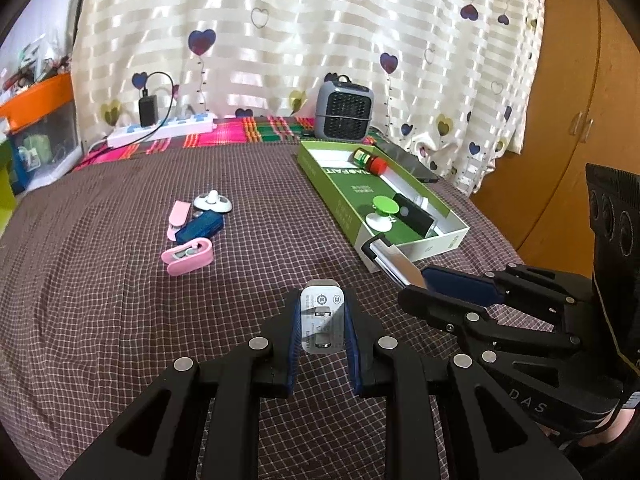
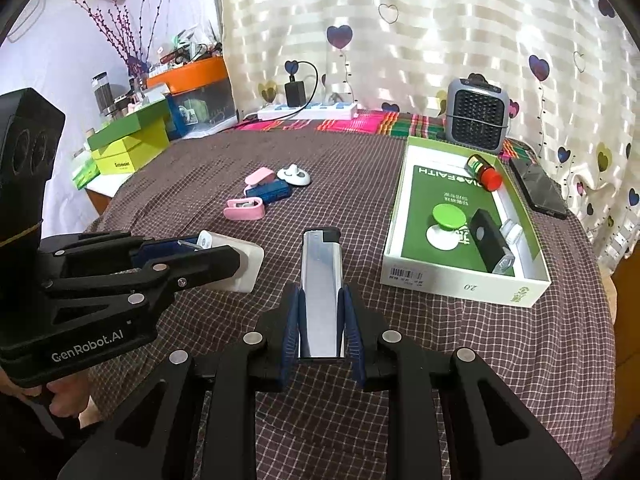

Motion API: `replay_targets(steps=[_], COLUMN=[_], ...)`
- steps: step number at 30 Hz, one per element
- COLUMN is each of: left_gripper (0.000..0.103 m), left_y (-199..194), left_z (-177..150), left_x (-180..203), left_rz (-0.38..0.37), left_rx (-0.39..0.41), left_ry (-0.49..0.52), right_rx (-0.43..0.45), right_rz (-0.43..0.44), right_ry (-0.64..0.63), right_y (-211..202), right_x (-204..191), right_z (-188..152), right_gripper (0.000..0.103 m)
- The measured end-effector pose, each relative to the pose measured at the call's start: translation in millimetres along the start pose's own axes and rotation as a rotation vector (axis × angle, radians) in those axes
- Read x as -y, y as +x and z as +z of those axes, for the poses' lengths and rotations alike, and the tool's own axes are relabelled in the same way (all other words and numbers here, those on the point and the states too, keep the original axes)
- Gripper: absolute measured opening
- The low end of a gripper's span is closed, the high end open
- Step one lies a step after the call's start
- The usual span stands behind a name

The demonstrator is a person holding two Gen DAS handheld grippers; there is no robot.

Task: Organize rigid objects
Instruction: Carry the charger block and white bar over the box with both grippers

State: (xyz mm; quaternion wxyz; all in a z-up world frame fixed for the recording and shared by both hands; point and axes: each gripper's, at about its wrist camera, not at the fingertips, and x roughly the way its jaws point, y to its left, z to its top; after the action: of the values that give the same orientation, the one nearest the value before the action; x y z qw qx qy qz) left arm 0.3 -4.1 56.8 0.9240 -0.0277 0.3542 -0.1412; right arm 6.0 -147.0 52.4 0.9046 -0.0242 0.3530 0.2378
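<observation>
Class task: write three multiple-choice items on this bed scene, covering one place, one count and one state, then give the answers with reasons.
1. Where does the small red-capped bottle lie?
A in the open green-and-white cardboard box
B on the checked cloth
C on the power strip

2. How many pink plastic items lie loose on the brown checked cloth?
A one
B two
C four

3. The right gripper is:
A open
B shut on the silver lighter
C out of view

Answers: 1 A, it rests at the box's far end. 2 B, two pink pieces beside the blue one. 3 B, pads press its sides.

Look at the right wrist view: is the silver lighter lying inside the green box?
No. The silver lighter is clamped in the right gripper over the checked cloth, outside the green box.
</observation>
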Motion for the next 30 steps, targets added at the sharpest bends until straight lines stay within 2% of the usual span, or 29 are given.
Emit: replay_targets(steps=[30], left_gripper=[0.019], left_y=[5.0], left_z=[13.7], left_x=[22.7], left_rz=[-0.024], left_rx=[0.015], left_ry=[0.042], right_rx=[0.056], right_rz=[-0.020], right_ry=[0.053], right_y=[-15.3], right_x=[22.7], right_z=[2.8], right_gripper=[0.024])
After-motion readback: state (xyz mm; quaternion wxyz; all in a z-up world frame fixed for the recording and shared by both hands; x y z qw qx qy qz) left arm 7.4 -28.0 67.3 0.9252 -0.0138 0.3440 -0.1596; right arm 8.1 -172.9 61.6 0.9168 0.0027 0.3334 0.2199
